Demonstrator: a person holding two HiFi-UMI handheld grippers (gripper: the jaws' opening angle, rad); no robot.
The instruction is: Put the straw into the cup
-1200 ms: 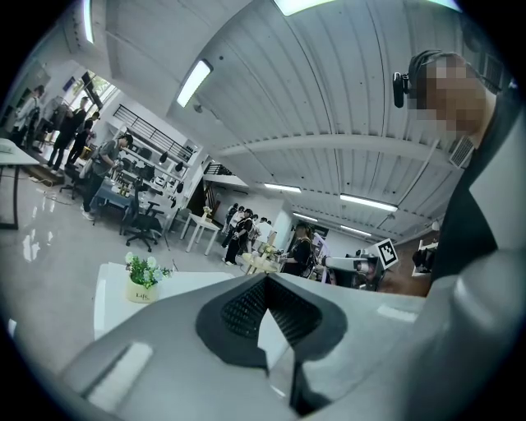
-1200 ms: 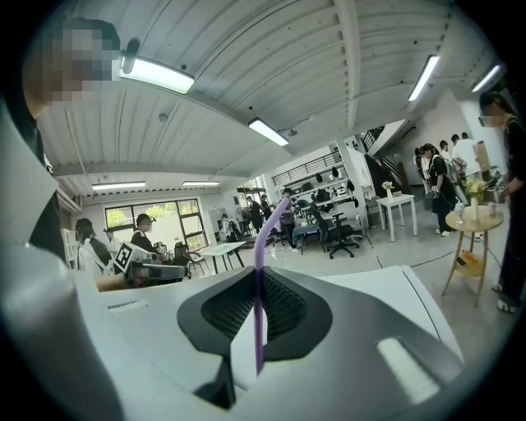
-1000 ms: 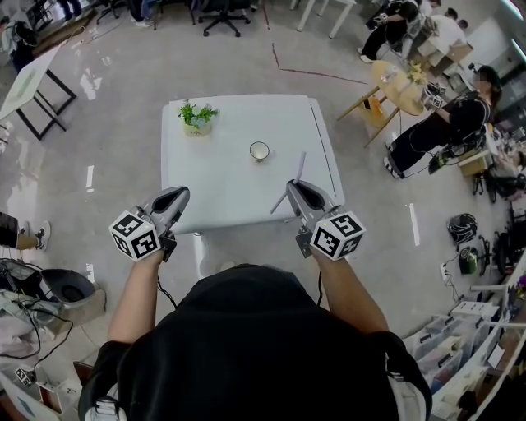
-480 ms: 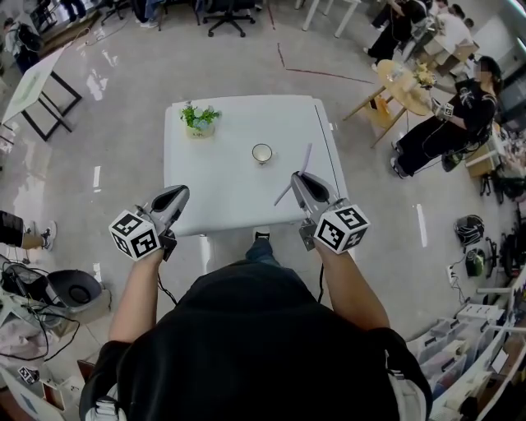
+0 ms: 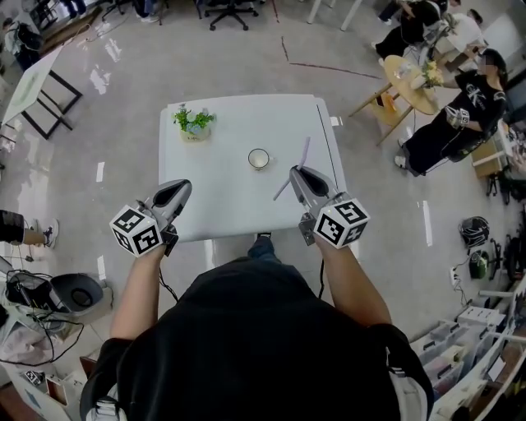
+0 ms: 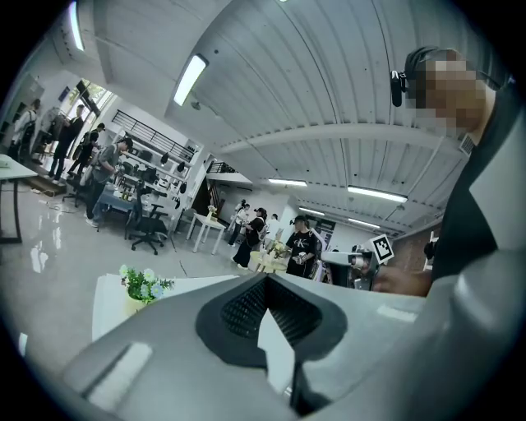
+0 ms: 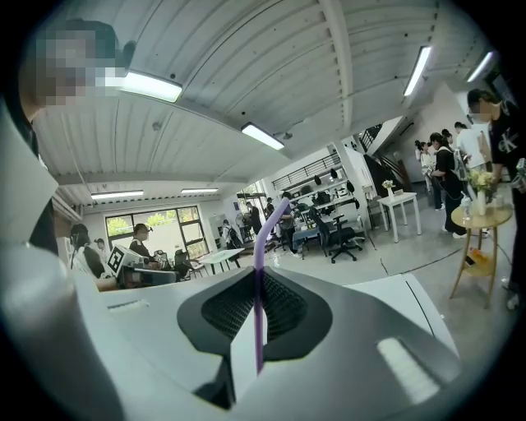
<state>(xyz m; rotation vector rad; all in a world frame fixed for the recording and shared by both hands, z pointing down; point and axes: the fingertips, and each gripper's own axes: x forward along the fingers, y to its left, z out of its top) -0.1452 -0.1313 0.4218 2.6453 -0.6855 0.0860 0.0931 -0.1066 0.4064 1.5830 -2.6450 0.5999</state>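
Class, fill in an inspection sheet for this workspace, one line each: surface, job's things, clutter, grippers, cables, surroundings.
Surface: white table, with two things standing on it.
Job's things: cup upright near the table's middle; purple straw held to the right of the cup, not in it.
Clutter: potted plant at the far left corner.
Grippers: left gripper shut, nothing in its fingers; right gripper shut on the straw.
Cables: black cable hangs under the left forearm; loose floor cables at left.
Surroundings: people at a round table far right; office chair beyond.
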